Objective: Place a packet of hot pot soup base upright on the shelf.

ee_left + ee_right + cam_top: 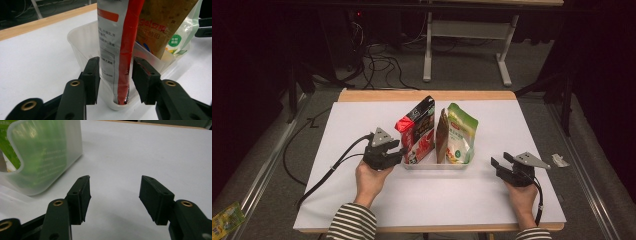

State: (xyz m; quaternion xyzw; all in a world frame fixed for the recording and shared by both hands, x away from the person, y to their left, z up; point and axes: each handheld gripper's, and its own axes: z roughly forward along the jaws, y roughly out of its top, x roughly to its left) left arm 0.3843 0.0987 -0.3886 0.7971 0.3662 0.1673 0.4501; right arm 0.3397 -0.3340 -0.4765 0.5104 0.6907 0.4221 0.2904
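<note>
White table (337, 150), dim room. Left gripper (115, 75) jaws spread, straddling red-and-white snack pouch (117, 37) in clear bin (80, 45), not pressing. Pouch likely light, crinkly, slippery; pinch flat lower edge. Right gripper (113, 195) spread, empty.

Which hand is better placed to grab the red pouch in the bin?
Left. Its tool already straddles the red pouch at the bin's end, jaws open on either side. The right tool sits apart on the bare table.
</note>
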